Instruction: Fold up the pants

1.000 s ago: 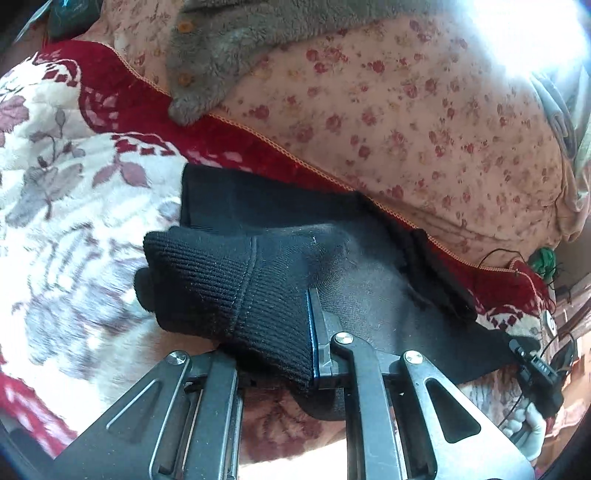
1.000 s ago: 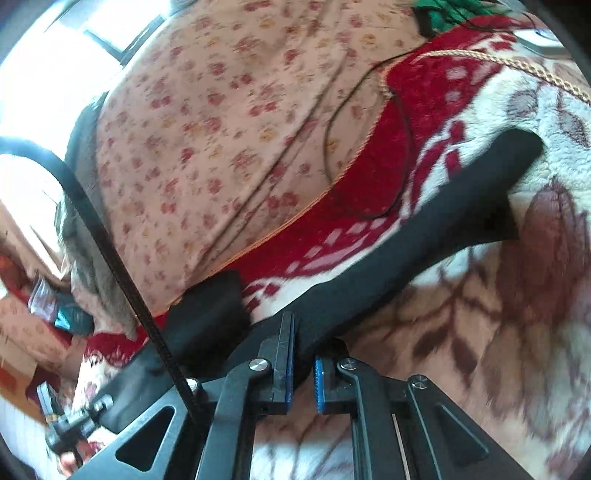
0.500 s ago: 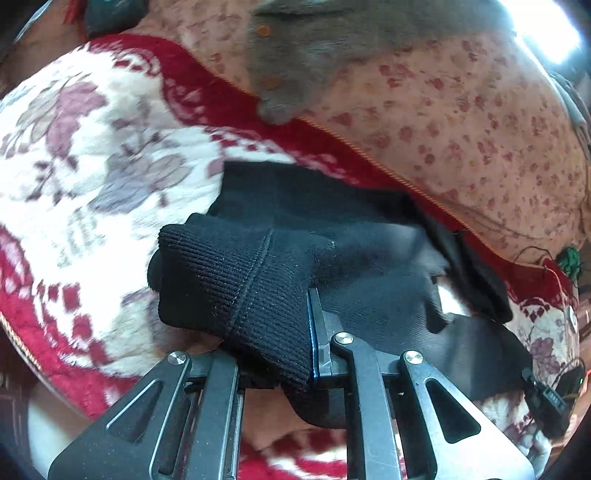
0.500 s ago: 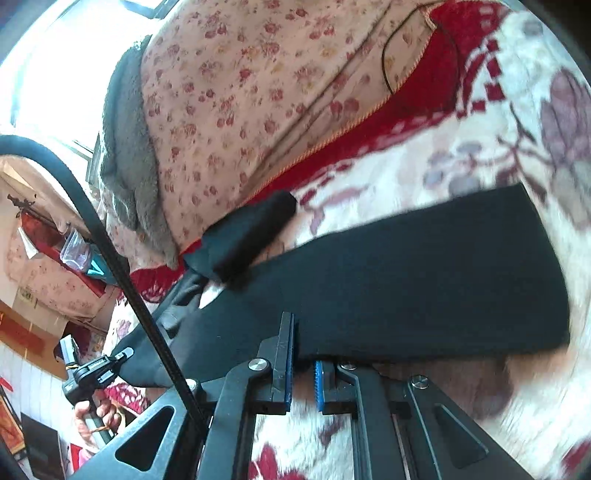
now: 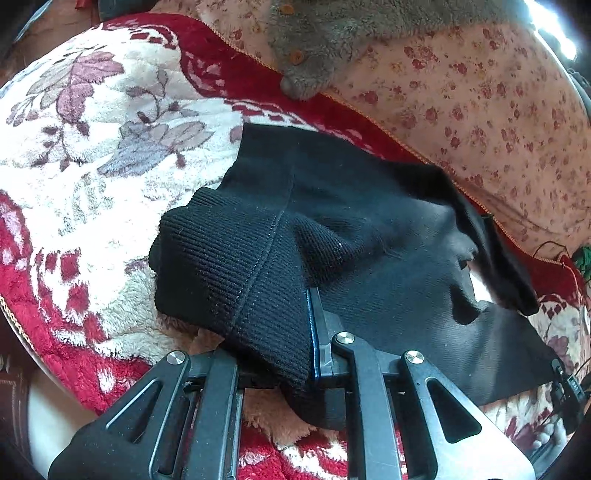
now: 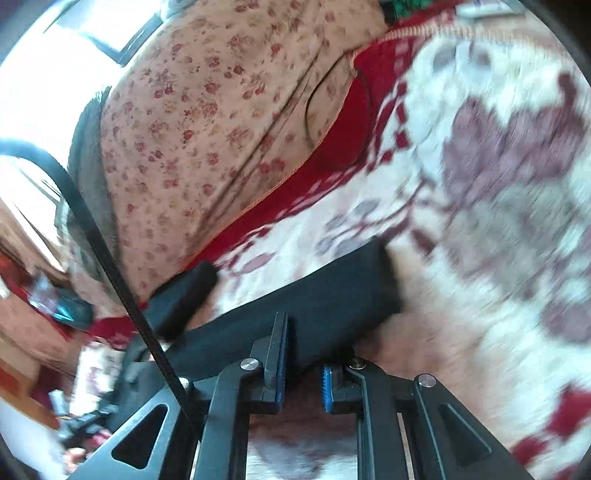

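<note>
Black pants [image 5: 369, 229] lie on a red and white floral blanket [image 5: 92, 147]. My left gripper [image 5: 291, 332] is shut on the ribbed waistband [image 5: 236, 266], which bunches over its left finger and hides it. In the right wrist view a black pant leg [image 6: 332, 295] lies flat across the blanket [image 6: 498, 221], its hem end to the right. My right gripper [image 6: 303, 373] sits at the leg's near edge with its jaws a little apart; the fabric lies just ahead of the left pad, not pinched.
A pink floral quilt [image 5: 480, 92] is heaped behind the pants, with a grey fleece garment [image 5: 332, 33] on it. A black cable [image 6: 110, 258] crosses the right wrist view at left. The blanket's edge [image 5: 22, 332] drops off at near left.
My right gripper's jaws have parted and let go of the pant leg, which now lies on the blanket. My left gripper has carried the waistband further over the pants.
</note>
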Demonstrator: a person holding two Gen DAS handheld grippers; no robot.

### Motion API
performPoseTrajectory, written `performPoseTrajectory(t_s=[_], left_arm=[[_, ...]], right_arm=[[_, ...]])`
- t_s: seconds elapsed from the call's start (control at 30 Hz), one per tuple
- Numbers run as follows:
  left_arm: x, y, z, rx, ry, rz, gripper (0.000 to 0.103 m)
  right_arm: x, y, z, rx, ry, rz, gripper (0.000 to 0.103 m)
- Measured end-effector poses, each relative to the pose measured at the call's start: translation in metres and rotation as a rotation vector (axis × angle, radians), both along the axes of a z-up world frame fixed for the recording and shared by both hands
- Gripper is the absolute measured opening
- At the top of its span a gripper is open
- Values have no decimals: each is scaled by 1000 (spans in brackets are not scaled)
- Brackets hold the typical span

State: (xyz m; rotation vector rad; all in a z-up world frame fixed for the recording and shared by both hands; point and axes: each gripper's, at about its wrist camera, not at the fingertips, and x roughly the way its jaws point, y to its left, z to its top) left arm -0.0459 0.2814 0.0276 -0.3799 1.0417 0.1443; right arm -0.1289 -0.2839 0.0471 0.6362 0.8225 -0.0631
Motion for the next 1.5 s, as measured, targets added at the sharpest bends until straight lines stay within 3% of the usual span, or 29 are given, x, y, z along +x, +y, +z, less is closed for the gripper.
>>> performPoseTrajectory(t_s=[0.07, 0.13, 0.2, 0.27, 0.5, 0.63, 0.77, 0.87, 1.03, 1.2, 1.33, 1.5], left_arm=[[0, 2, -5, -10, 7, 5, 13], [-1, 2, -5, -7, 5, 9, 17], [-6, 2, -2, 1, 5, 9, 21], [-11, 3, 2, 19, 11, 7, 27], [-31, 4, 14, 122, 14, 19, 32], [-40, 4, 25, 224, -1, 48, 32], [-46, 9, 38, 277, -30, 73, 32], [-46, 10, 45, 261, -51, 71, 32], [-27, 9, 53, 192, -72, 32, 33], [15, 11, 49, 153, -72, -9, 35], [48, 6, 43, 94, -45, -70, 35], [90, -23, 37, 111, -12, -165, 35]], right_arm=[[0, -10, -7, -45, 71, -14, 14], [-4, -21, -15, -44, 115, -42, 24], [-9, -28, -13, -52, 120, -76, 26], [-15, -36, -4, -122, 138, -133, 26], [-16, -40, 27, -206, 105, -175, 26], [-14, -30, 45, -230, 58, -159, 26], [-5, -10, 54, -196, 4, -75, 27], [5, 15, 54, -148, -34, 40, 29], [30, 71, 46, -79, -34, 241, 41], [63, 128, 44, -140, -18, 395, 42], [91, 172, 47, -169, -39, 505, 49], [122, 213, 36, -229, -24, 591, 49]])
